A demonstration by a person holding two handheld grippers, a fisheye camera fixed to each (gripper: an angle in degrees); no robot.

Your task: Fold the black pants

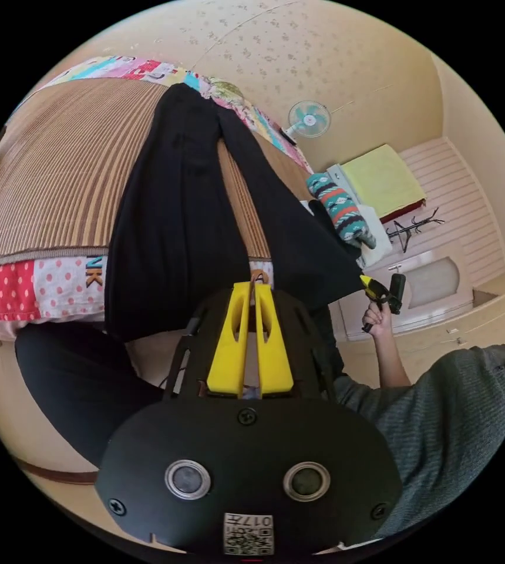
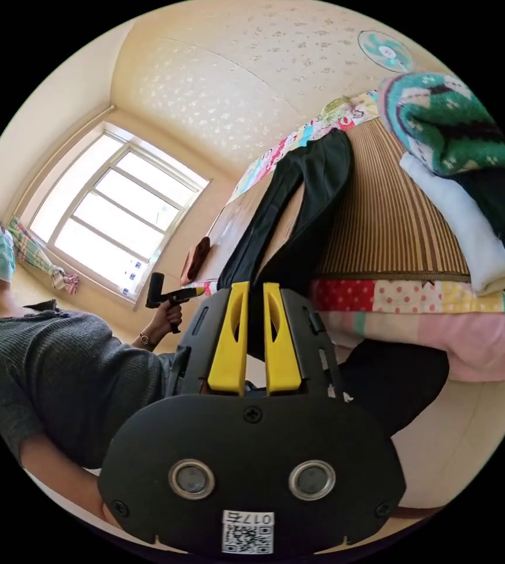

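1. In the left gripper view, the left gripper (image 1: 251, 288) sits nearest, its yellow jaws close together with only a narrow slot between them; whether any cloth is caught there I cannot tell.
2. Just past its tips, the black pants (image 1: 176, 223) lie spread on the bed, both legs running away toward the far edge and the waist end draping over the near side of the mattress.
3. Under the pants lies a brown striped mat (image 1: 59, 170), and below it a patchwork quilt (image 1: 35, 291) with red dotted squares covers the mattress side.
4. The right gripper (image 1: 370, 286) shows further off in this view, held in a hand (image 1: 377, 320) at the far corner of the pants' hem; its tip touches or nearly touches the cloth, and its jaw state is unclear here.
5. A stack of folded clothes (image 1: 343, 214) rests on the bed beyond that corner, topped by a teal patterned knit.
6. A wall fan (image 1: 309, 118) hangs farthest away.
7. In the right gripper view, that gripper's own yellow jaws stand slightly apart with black cloth of the pants (image 2: 314, 194) between or behind them; a firm clamp cannot be confirmed.
8. The left gripper (image 2: 197, 291) shows beside a person in a grey sweater (image 2: 59, 364), with a window (image 2: 105, 217) behind.
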